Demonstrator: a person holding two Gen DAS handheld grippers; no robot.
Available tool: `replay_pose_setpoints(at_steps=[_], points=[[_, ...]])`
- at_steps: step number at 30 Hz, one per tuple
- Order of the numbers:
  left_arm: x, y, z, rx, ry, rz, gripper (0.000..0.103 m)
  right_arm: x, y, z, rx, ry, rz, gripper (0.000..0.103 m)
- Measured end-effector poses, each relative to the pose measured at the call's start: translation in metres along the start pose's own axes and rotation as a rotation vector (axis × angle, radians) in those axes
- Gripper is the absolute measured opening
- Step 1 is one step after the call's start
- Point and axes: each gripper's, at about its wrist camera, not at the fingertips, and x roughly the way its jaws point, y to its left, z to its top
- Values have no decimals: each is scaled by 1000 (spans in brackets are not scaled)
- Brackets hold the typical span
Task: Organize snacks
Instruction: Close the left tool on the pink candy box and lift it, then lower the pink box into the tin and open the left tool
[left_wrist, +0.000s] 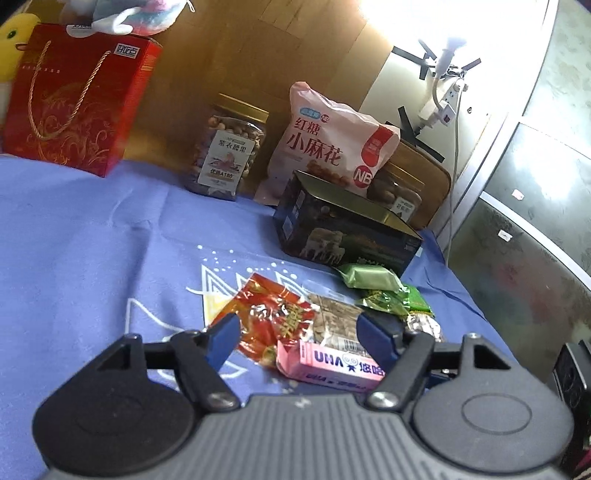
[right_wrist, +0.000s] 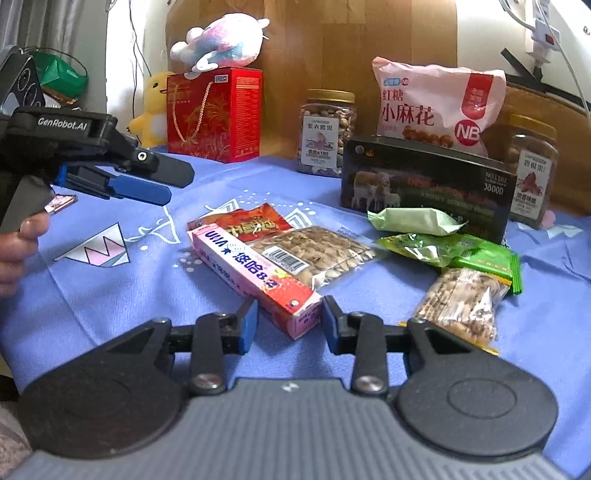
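The work surface is a blue cloth (right_wrist: 110, 295) with a white and pink printed pattern. The loose snacks lie in a cluster at its centre.

Right gripper (right_wrist: 290, 325): the jaws stand at a narrow gap, one blue pad on each side of the near end of the pink candy box (right_wrist: 255, 273). The pads do not press on the box; a gap shows on both sides. The box lies flat, its far end resting beside the red snack packet (right_wrist: 255, 223) and against the clear seed packet (right_wrist: 314, 254).

Left gripper (left_wrist: 297, 336): the jaws stand wide, with nothing gripped. In its own view the red snack packet, the clear seed packet and the pink candy box lie between and beyond the pads. In the right wrist view this gripper hangs above the cloth at far left, held by a hand (right_wrist: 18, 243), well apart from the cluster.

To the right of the cluster lie a pale green wrapped bar (right_wrist: 413, 221), green foil packets (right_wrist: 461, 251) and a clear nut packet (right_wrist: 461, 306).

Along the far edge, left to right: a red gift box (right_wrist: 214, 114), a nut jar (right_wrist: 327, 133), a dark tin box (right_wrist: 424, 184) with a pink snack bag (right_wrist: 439, 99) behind it, and a second jar (right_wrist: 532, 170).
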Motion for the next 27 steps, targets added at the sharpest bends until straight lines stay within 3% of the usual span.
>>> replay_pose_setpoints(at_steps=[9, 13, 19, 27], points=[[28, -8, -8, 35, 83, -14, 68, 1, -1, 0, -7, 18, 20, 43], [42, -13, -14, 41, 132, -27, 50, 1, -3, -1, 6, 23, 30, 40], [29, -28, -3, 88, 77, -19, 50, -7, -8, 6, 14, -29, 29, 37], [35, -54, 50, 168, -14, -12, 50, -8, -27, 42, -3, -149, 11, 37]])
